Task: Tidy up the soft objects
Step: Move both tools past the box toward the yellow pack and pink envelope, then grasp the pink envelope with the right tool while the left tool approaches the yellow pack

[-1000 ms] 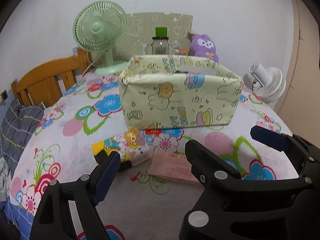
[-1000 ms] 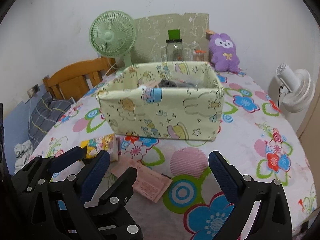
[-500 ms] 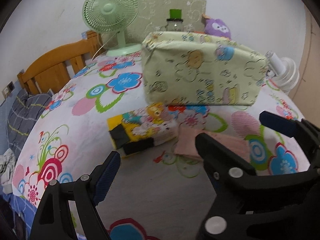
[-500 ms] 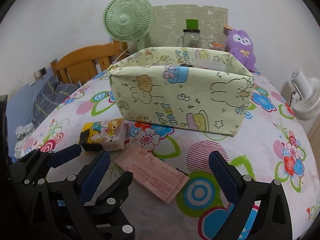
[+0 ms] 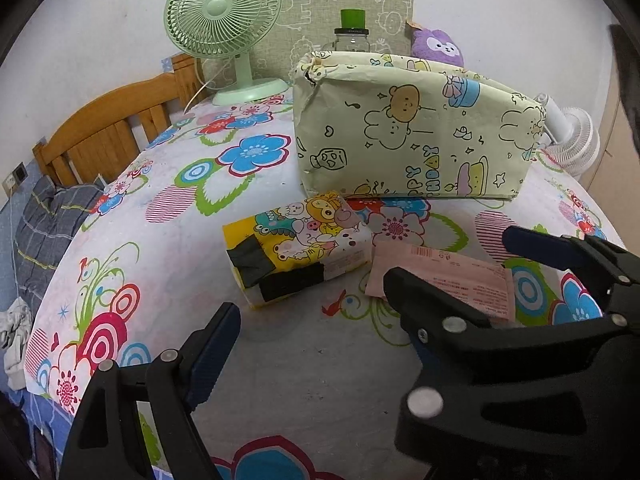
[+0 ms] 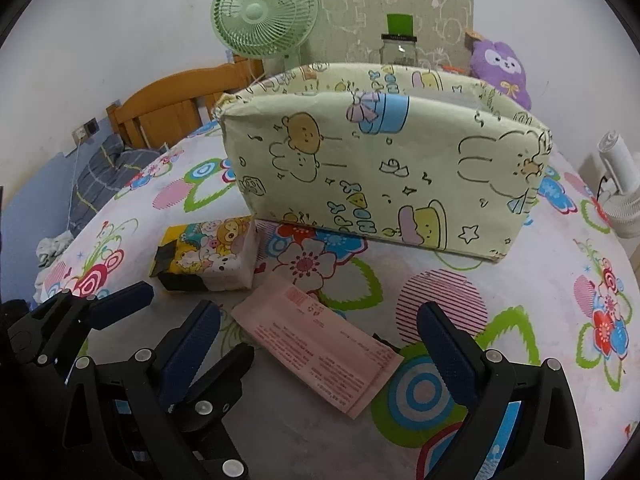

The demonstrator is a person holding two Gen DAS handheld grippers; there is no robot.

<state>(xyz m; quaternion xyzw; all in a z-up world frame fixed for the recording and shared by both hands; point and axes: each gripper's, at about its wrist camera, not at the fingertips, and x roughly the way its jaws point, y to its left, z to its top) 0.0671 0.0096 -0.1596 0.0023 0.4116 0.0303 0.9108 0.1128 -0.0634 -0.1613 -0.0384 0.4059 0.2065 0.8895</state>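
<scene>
Dropping both tools toward the desk (image 5: 304, 360): left tool (image 5: 312, 312) gaping and empty before the tissue pack (image 5: 296, 248), right tool (image 6: 320, 340) gaping over the pink packet (image 6: 316, 344), storage box (image 6: 380, 168) beyond, grabs next.

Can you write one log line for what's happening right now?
left tool: open, empty | right tool: open, empty | tissue pack, pink packet: on table, untouched | fabric bin: behind

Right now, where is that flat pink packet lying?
The pink packet lies flat on the flowered tablecloth, in front of the pale green fabric bin and just right of the cartoon tissue pack.
</scene>
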